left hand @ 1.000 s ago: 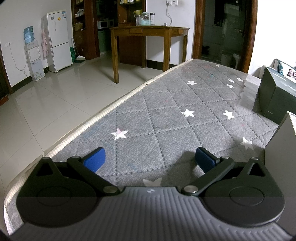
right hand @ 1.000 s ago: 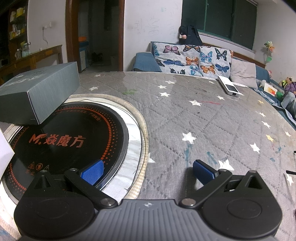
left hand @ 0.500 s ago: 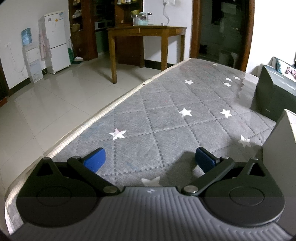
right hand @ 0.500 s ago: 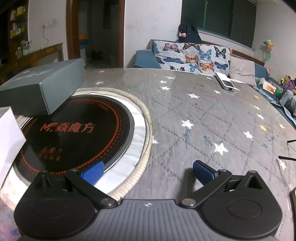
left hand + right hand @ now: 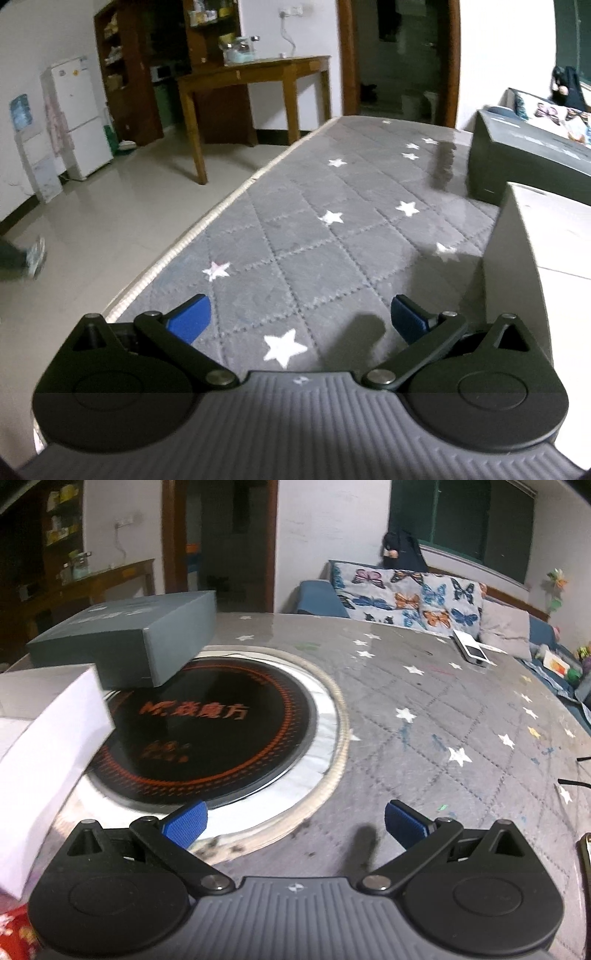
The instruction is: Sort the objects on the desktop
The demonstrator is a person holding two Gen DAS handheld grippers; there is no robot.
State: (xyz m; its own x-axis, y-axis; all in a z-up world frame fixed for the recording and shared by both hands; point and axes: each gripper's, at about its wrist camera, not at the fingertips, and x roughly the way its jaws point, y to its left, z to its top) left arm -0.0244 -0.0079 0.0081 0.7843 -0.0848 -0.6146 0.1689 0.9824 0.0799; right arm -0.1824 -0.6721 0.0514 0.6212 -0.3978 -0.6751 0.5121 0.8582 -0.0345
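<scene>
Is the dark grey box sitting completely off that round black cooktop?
No, in the right wrist view the dark grey box rests with one end overlapping the far edge of the round black cooktop.

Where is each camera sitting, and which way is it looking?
Left wrist: sits on the left gripper, low over the star-patterned cover, facing the wooden table and fridge; only its own open blue fingers show.
Right wrist: sits on the right gripper, facing the round black cooktop and butterfly sofa; only its own open fingers show.
Both see: the dark grey box and white box.
</scene>
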